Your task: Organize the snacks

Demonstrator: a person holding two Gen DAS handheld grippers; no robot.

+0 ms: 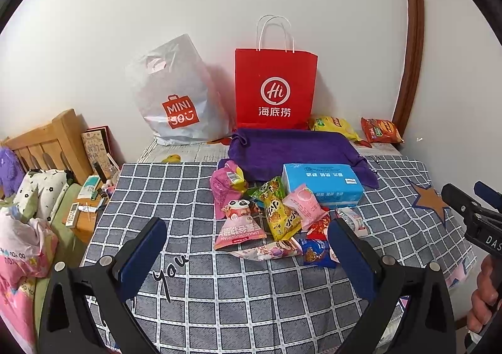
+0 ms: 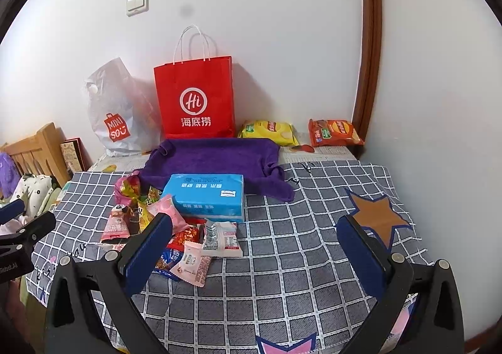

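Observation:
A pile of small snack packets lies on the checked cloth, just in front of a blue tissue pack. My left gripper hovers open over the near side of the pile, holding nothing. In the right wrist view the pile sits at the left finger, and my right gripper is open and empty above bare cloth. A red paper bag and a white plastic bag stand against the wall. A yellow chip bag and an orange chip bag lie beside them.
A purple towel is spread between the bags and the tissue pack. A wooden headboard, pillows and a small stand with a remote are at the left. A brown door frame rises at the right.

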